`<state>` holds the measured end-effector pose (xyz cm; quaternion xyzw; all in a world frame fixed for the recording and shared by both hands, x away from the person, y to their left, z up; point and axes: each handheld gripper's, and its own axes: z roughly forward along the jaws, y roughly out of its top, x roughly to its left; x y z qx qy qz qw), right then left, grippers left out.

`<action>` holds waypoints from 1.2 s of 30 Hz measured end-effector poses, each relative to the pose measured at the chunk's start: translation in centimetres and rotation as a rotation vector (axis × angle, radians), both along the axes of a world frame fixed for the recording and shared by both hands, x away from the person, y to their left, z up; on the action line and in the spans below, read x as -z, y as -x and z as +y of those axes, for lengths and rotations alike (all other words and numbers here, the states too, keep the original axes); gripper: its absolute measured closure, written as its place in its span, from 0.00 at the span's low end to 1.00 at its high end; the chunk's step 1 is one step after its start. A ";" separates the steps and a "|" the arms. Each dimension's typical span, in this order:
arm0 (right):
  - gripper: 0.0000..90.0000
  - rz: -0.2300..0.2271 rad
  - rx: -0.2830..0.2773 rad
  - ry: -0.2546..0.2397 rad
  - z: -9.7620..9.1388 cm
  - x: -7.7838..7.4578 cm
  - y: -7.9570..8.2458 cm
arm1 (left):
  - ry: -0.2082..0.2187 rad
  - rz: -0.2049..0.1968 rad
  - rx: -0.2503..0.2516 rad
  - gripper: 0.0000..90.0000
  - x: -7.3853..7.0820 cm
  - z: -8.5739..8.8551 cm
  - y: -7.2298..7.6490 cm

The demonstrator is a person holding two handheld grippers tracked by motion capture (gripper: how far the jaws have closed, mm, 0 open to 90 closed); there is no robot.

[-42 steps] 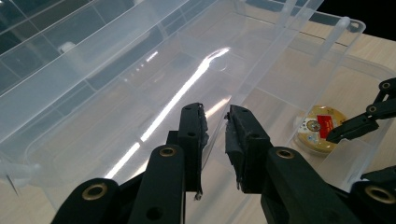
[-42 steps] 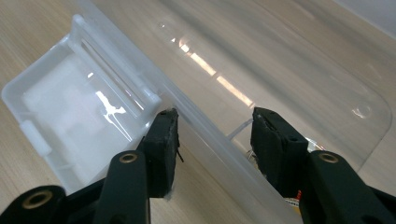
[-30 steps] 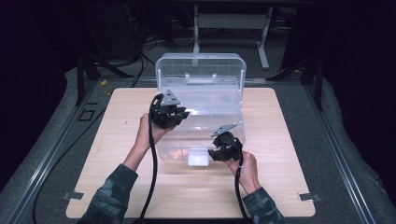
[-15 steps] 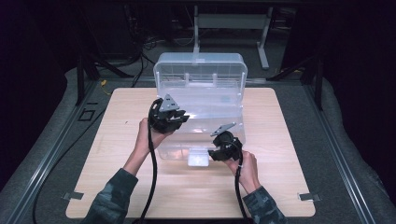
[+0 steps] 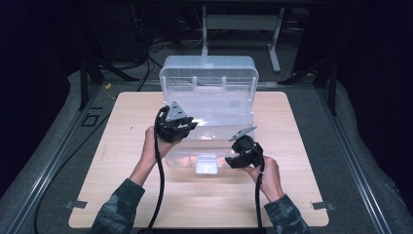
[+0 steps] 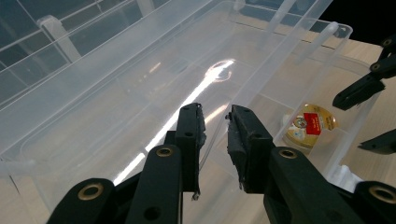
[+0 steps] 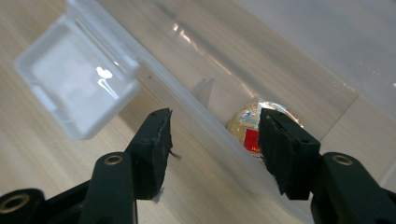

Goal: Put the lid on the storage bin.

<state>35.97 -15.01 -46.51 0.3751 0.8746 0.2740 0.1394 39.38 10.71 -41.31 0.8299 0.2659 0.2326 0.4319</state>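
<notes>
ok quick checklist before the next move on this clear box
1. Lid open and upright: ok.
2. Left gripper pinching the box wall: ok.
3. Right gripper free of the front wall: ok. Its jaws have just been opening and stand astride the wall, not pressing.
4. Round tin inside the box, near the front wall: ok.
5. Tin within the right jaws' reach: cannot tell.

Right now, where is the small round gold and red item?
The round gold and red item lies inside the clear plastic box, at its near right corner, just behind the front wall beside the right tool.
</notes>
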 end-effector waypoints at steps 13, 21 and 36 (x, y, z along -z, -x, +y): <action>0.57 -0.144 -0.093 -0.026 0.1 -7.0 2.2 | 0.001 0.002 0.009 0.81 0.2 0.0 0.4; 0.55 -0.163 -0.096 -0.121 0.2 -10.6 -1.2 | 0.004 0.005 0.008 0.80 0.4 0.0 0.6; 0.61 -0.167 -0.039 -0.129 0.7 -10.3 -5.4 | 0.005 0.029 0.009 0.79 0.9 0.1 1.3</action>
